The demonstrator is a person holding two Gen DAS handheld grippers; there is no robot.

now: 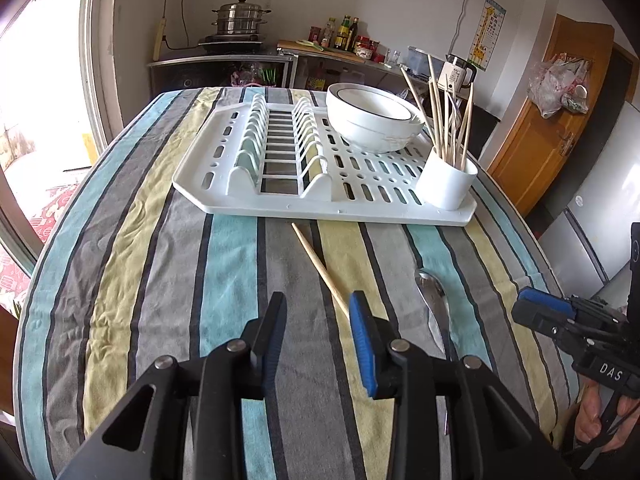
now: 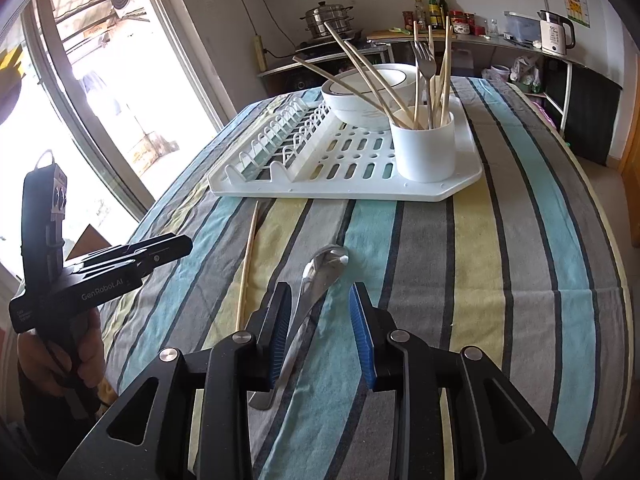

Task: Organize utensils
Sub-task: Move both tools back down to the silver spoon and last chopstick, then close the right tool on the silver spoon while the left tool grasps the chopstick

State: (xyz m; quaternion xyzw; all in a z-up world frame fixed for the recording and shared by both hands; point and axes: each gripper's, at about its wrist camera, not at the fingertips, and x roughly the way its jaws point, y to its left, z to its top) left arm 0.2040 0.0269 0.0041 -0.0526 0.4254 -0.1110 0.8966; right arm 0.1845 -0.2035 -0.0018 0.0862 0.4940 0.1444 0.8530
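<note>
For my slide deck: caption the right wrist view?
Open right gripper above a metal spoon on striped cloth, before a white dish rack.

Each black gripper (image 1: 318,312) (image 2: 320,306) has blue ribbed pads, silver round screws, and white "DAS" and "GenRobot.AI" lettering.

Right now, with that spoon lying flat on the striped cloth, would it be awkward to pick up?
Probably. The spoon looks like polished metal, so it may slip between the pads. It lies flat on the soft tablecloth, leaving little edge to catch. It should stay stiff.
</note>
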